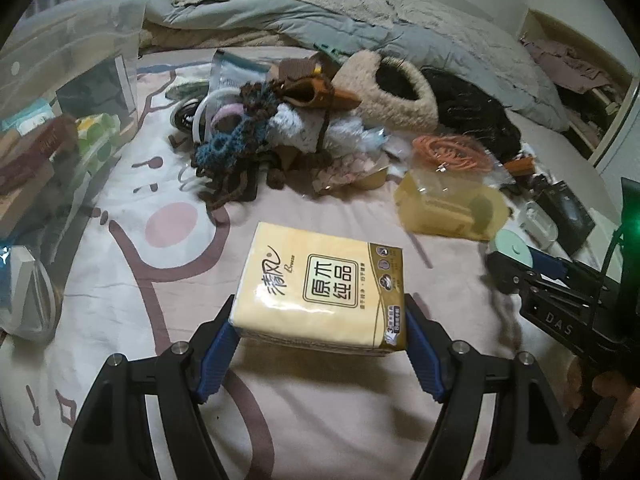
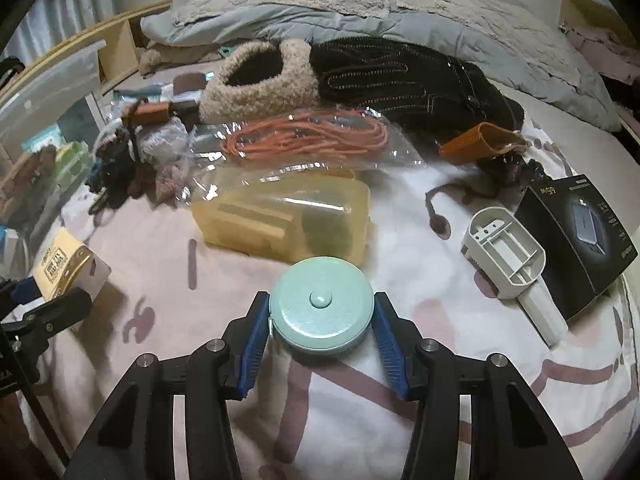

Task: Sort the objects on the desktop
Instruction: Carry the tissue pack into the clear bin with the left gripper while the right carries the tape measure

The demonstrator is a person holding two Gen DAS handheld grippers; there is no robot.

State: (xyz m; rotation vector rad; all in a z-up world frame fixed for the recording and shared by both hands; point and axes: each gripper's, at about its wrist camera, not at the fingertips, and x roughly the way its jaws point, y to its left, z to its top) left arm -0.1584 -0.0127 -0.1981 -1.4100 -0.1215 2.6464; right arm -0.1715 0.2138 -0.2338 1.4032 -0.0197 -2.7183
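A yellow tissue pack (image 1: 320,288) with printed characters is lifted a little off the bedsheet, and my left gripper (image 1: 320,340) is shut on its two short sides. A round mint-green tape measure (image 2: 322,310) is pinched between the blue pads of my right gripper (image 2: 322,320), just above the sheet. In the left wrist view the right gripper (image 1: 520,268) shows at the right edge with the mint disc (image 1: 510,246) in it. The right wrist view shows the tissue pack (image 2: 60,264) and the left gripper (image 2: 32,300) at its left edge.
A heap of yarn, a fuzzy slipper (image 1: 388,92), dark gloves (image 2: 400,76), bagged orange cord (image 2: 308,136) and a yellow translucent box (image 2: 280,220) lies ahead. A clear storage bin (image 1: 68,80) with items stands left. A white plastic holder (image 2: 508,256) and black box (image 2: 580,236) lie right.
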